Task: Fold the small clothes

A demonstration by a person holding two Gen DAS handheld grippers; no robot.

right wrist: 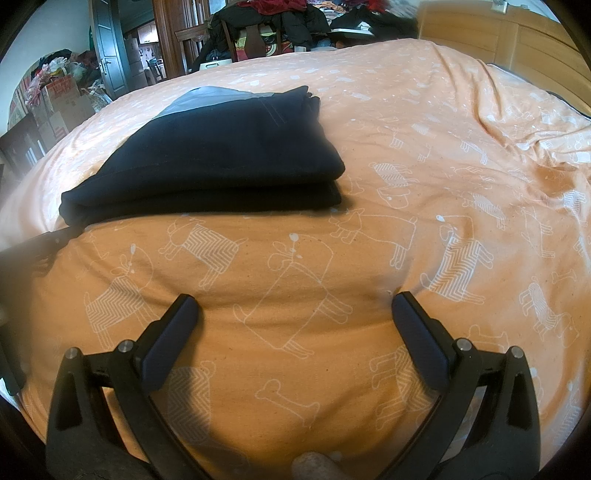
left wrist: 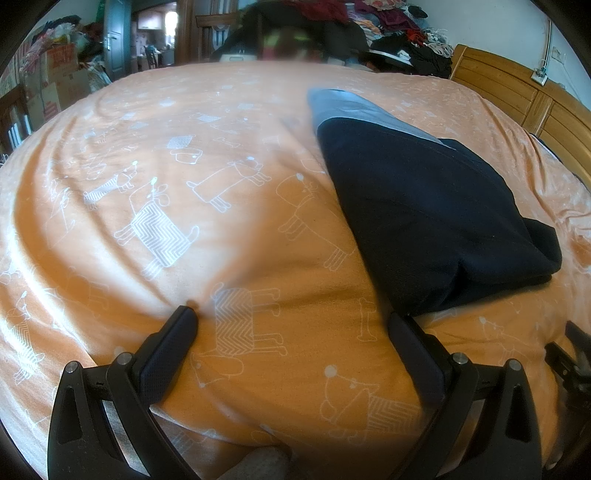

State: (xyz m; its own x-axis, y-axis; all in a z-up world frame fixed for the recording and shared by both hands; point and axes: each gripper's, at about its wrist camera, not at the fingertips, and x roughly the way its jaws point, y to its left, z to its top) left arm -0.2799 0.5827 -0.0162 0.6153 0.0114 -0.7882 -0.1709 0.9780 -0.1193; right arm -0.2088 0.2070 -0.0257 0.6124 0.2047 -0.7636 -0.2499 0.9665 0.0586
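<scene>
Orange dog-print bedsheet (right wrist: 369,155); wooden headboard (left wrist: 517,96); clothes heaped behind.

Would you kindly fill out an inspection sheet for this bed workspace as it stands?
Surface: orange bedsheet with white dog print, wrinkled at far right.
Job's things: dark navy garment with a grey panel, folded, lying flat on the sheet.
Clutter: nothing seen on the sheet besides the garment.
Grippers: left gripper and right gripper both with jaws wide open, empty, low over the sheet.
Cables: white cable on the wall by the headboard.
Surroundings: wooden headboard, heaped clothes, cardboard boxes, door.
</scene>
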